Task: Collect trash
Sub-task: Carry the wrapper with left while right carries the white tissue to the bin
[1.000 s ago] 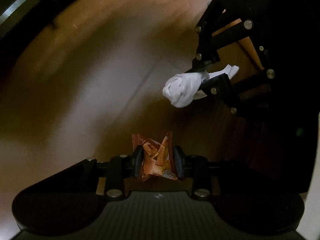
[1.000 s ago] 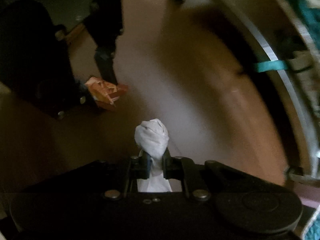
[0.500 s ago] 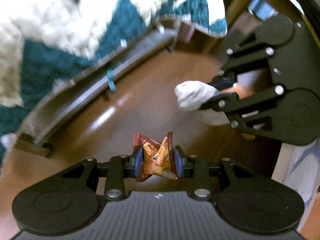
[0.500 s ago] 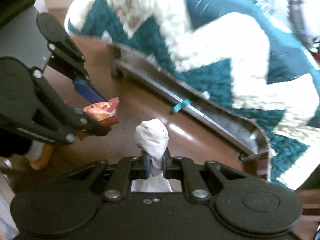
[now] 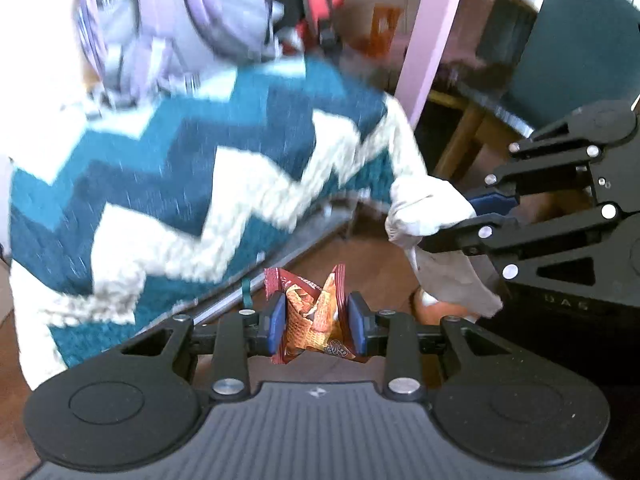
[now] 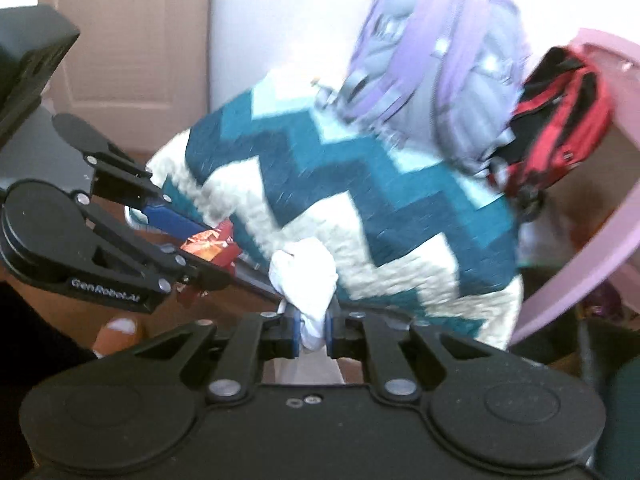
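A crumpled orange snack wrapper [image 5: 316, 316] is being clamped by the left gripper [image 5: 317, 322]. At its two o'clock, a white tissue wad [image 5: 424, 210] is being pinched by the right gripper [image 6: 312, 326], above a zigzag blanket [image 5: 192, 184].

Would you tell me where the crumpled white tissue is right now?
The crumpled white tissue is clamped in the right gripper, beside the wrapper-holding left gripper.
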### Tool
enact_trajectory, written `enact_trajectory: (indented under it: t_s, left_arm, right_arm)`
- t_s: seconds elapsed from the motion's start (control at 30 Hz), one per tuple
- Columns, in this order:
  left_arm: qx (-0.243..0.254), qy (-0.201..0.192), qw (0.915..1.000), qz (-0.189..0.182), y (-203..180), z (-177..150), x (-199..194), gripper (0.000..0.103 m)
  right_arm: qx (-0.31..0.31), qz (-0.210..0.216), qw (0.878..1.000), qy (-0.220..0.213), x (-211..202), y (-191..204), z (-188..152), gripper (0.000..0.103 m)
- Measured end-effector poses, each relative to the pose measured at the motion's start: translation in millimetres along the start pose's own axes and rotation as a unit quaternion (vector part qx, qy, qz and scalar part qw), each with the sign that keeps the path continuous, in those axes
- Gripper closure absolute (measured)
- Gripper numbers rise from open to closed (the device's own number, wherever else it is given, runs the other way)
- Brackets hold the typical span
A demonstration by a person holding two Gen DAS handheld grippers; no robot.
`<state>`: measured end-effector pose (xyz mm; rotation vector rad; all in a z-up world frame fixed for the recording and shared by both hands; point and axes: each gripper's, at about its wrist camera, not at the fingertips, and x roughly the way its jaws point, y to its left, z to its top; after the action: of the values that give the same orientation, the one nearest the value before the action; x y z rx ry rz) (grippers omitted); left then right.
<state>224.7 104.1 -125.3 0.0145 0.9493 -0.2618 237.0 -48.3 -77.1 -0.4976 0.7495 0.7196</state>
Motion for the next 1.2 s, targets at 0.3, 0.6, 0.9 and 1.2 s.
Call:
enact_trajectory:
  t_s: [0.3, 0.6, 0.9, 1.2]
  left_arm:
    - [0.003, -0.098, 0.9951, 0.013, -53.8, 51.7, -78.7, 0.070]
    - [-0.003, -0.173, 0.9850, -0.007, -116.2, 104.9, -123.9, 0.070]
    - [0.016, -0.228, 0.9721, -0.053, -196.4, 176.0, -152.5, 0.070]
    - [0.060, -0.269, 0.9567, -0.092, -282.9, 250.4, -154.1, 0.070]
  right_arm:
    - [0.034, -0.039, 0.997, -0.062, -100.6, -43.0, 6.1, 0.094]
    - [0.070, -0.092, 0.987, -0.111, -188.5, -96.3, 3.6, 0.094]
    - [0.134, -0.161, 0.967, -0.144, -258.1, -182.0, 0.7, 0.094]
    - [0.194, -0.249, 0.934, -0.171, -304.1, -273.7, -2.6, 0.094]
